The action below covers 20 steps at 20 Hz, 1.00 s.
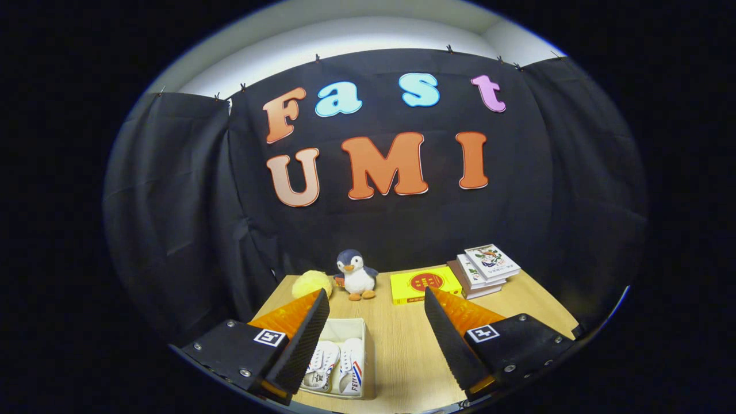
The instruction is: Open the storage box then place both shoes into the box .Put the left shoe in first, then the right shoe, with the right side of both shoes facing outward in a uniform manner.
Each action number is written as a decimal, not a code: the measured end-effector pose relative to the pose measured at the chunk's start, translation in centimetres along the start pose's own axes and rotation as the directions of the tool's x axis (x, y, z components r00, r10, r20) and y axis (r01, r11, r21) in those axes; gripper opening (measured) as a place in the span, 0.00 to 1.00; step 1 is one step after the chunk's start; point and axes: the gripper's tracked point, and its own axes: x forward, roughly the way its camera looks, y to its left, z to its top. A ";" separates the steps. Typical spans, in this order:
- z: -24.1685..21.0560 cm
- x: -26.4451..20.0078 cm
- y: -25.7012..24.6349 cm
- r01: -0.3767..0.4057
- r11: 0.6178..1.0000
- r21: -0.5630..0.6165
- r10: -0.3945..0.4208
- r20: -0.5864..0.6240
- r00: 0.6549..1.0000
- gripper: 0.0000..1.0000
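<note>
Storage box (368, 368), both shoes (336, 365) inside lengthwise, lies low between the gripper's (376, 307) wide, empty jaws, nearer the left one.

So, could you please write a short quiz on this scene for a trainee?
1. True or false: both shoes lie in the box.
2. The gripper is: A) shut on a shoe B) open, holding nothing.
3. Which toy stands between the yellow ball and the yellow book?

Key: 1 true. 2 B. 3 the penguin.
</note>
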 end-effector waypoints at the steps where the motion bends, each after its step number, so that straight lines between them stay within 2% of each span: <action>1: 0.3 -0.6 -0.6 0.013 1.000 -0.004 -0.013 0.016 1.000 0.98; 8: 1.6 -3.6 -4.7 0.075 0.997 0.008 -0.076 0.109 0.991 0.98; 14: 1.1 -3.7 -6.1 0.098 0.995 0.018 -0.100 0.104 0.990 0.98; 20: 0.3 -3.4 -5.5 0.079 0.997 0.016 -0.080 0.086 0.993 0.98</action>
